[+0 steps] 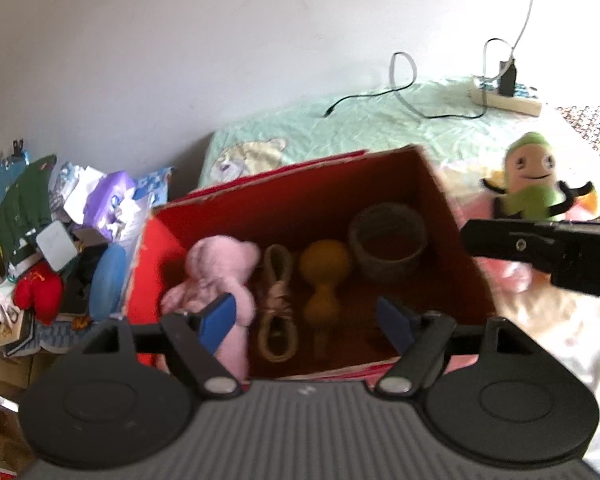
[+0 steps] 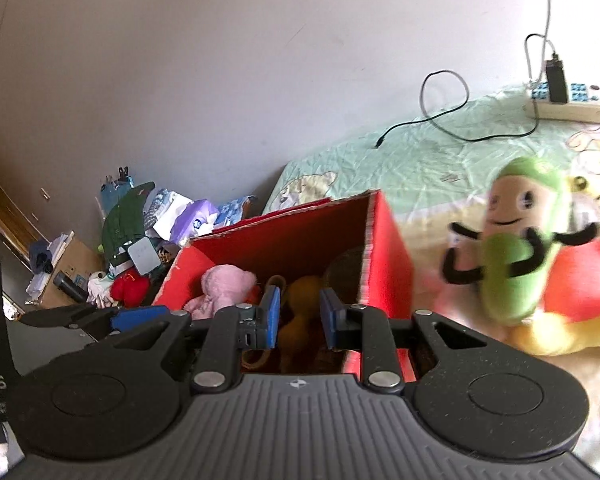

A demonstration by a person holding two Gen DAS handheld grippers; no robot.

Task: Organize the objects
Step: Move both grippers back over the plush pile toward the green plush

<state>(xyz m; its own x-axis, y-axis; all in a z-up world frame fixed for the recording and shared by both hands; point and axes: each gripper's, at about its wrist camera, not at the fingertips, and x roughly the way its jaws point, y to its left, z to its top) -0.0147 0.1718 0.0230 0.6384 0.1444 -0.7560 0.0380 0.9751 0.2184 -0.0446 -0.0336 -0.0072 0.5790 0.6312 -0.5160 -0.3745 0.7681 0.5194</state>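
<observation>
The red box (image 1: 284, 200) sat on the bed and held four things: one pink plush (image 1: 216, 276), one rope coil (image 1: 278, 304), one yellow gourd (image 1: 324, 280) and one woven ring (image 1: 388, 240). The left gripper (image 1: 306, 320) hovered over it, jaws wide and empty; the right gripper (image 2: 298, 316) hung partly open, empty. One green doll (image 2: 512, 252) stood right of the box on the green sheet (image 2: 440, 160), near a white wall (image 2: 220, 60).

Home bedroom: bed with cartoon sheet (image 1: 380, 128), soft toys (image 2: 516, 248), clutter pile (image 1: 60, 232) by wall, power strip (image 1: 508, 98).
</observation>
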